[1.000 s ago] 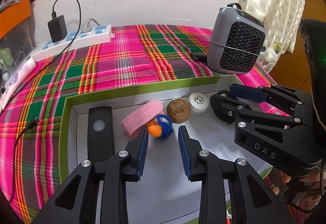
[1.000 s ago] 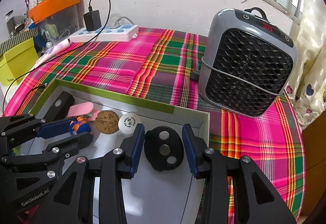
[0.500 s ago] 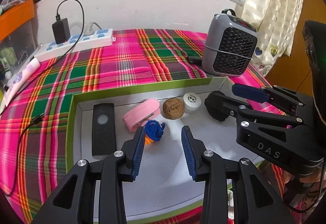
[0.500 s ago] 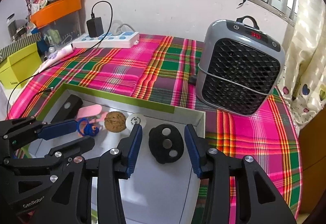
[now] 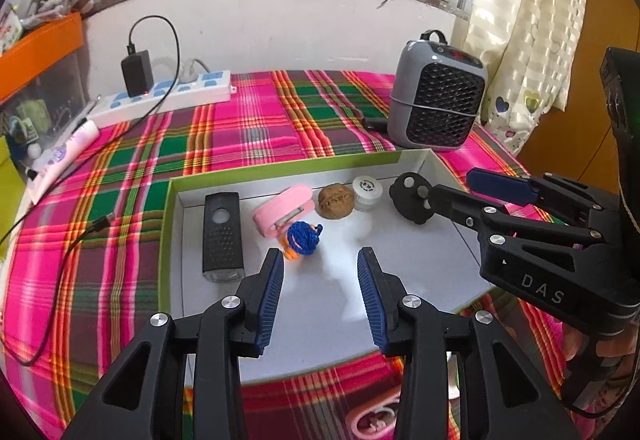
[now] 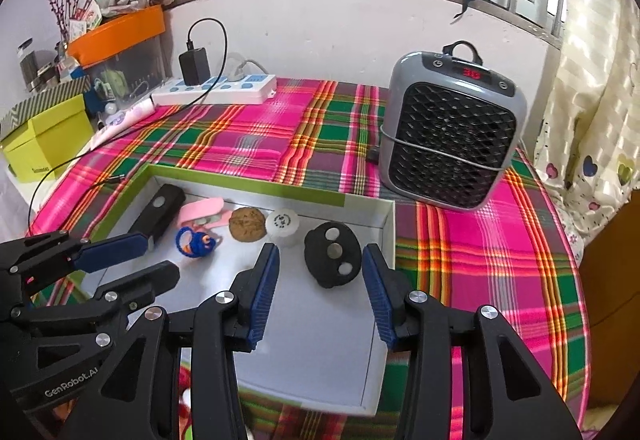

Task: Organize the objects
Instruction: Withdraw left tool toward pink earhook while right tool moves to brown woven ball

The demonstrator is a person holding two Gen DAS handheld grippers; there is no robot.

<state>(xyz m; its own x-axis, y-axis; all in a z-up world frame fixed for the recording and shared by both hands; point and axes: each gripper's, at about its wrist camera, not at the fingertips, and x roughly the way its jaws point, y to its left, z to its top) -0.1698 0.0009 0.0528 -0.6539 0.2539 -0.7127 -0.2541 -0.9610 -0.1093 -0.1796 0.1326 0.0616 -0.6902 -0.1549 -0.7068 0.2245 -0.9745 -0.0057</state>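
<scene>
I had the plaid cloth filling most of both views, running back to the white wall under the barred window, with plenty of bare cloth behind and to the left of the tray. The shallow tray, green-rimmed with a pale floor, lay nearest me; its front half was bare, and all the room for moving lay there. The grey heater stood just beyond the tray's far right corner, and the white power strip sat well back against the wall. Inside the tray, along the far wall, were the black rectangular device at the left, then the pink clip, the walnut, the white cap and the black oval piece near the right wall. The blue-and-orange toy lay in front of the clip. My left gripper hung above the tray floor with its jaws parted and nothing between them, the toy just beyond its left fingertip. My right gripper was likewise parted over the oval piece, its pads clear of it. Compared with a second earlier, both pairs of jaws had widened, and both grippers had drawn back from the toy and the oval piece.
</scene>
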